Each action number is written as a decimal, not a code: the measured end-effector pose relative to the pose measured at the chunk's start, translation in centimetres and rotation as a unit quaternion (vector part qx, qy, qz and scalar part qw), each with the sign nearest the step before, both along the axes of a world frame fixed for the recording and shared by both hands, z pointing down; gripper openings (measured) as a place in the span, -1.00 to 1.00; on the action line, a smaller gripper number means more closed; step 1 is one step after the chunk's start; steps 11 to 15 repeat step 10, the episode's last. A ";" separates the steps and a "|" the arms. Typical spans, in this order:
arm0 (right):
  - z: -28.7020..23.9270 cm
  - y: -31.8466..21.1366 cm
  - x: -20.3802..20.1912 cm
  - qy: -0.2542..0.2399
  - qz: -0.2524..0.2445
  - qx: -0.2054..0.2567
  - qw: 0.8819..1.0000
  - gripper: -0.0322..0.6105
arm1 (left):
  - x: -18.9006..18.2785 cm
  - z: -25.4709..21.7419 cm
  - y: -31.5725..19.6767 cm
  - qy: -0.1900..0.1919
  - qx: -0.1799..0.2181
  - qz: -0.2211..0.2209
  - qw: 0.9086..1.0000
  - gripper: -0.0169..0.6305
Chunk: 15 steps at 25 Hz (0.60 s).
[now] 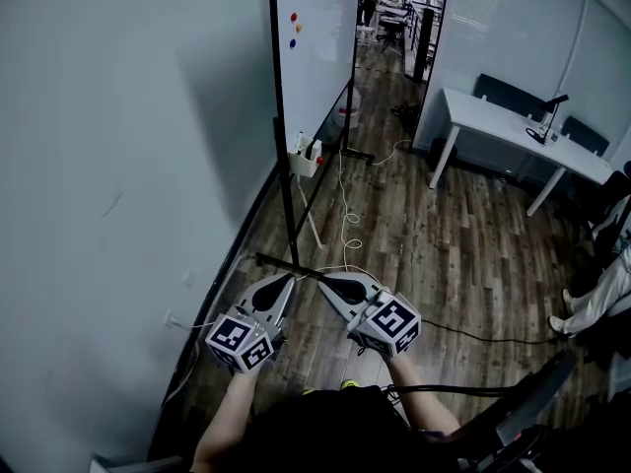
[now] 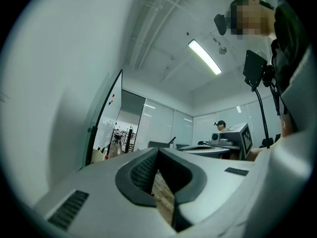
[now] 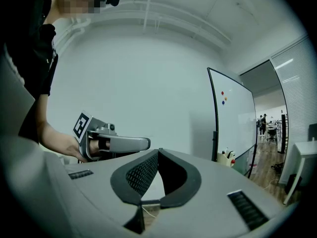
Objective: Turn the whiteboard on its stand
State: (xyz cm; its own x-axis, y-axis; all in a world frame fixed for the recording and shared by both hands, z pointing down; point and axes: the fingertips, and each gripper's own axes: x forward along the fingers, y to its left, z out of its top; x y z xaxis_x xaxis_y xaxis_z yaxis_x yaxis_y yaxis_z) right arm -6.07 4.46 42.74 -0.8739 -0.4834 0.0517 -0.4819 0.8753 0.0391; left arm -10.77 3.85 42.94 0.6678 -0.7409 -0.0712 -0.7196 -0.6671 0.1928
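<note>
Plain pale wall (image 1: 108, 146) on left. Dark wood-plank floor (image 1: 473, 244) throughout. White desk (image 1: 513, 126) at right, dark chairs (image 1: 508, 95) behind. Glass partition with blinds (image 1: 493, 28) beyond. Open doorway (image 1: 394, 18) to far office at back. Strip light (image 2: 204, 56) lit on white ceiling (image 2: 163, 29).

Whiteboard (image 1: 314, 37) stood close beside wall (image 1: 118, 166) at left; worktop (image 1: 513, 126) well apart, right. Left claw (image 1: 289, 278) and right claw (image 1: 323, 282) side by side before stand (image 1: 288, 200). Cable (image 1: 347, 215) on floor (image 1: 463, 254) beyond.

The whiteboard (image 1: 314, 28) is cut off at the top edge of the head view. The things in its tray (image 1: 305, 161) are too small to name. A person (image 1: 599, 294) at the right edge shows only legs.
</note>
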 end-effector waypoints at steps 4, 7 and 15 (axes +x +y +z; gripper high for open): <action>0.1 0.1 -0.4 0.000 0.005 -0.001 1.000 -0.82 | -0.3 0.1 0.0 0.002 0.000 0.005 1.000 -0.91; 0.4 -0.1 -0.5 0.000 0.009 -0.002 1.000 -0.82 | -0.3 0.3 -0.1 0.004 0.000 0.008 1.000 -0.91; 0.5 0.0 -0.6 0.002 0.011 -0.003 1.000 -0.82 | -0.4 0.5 0.0 0.005 -0.001 0.011 1.000 -0.91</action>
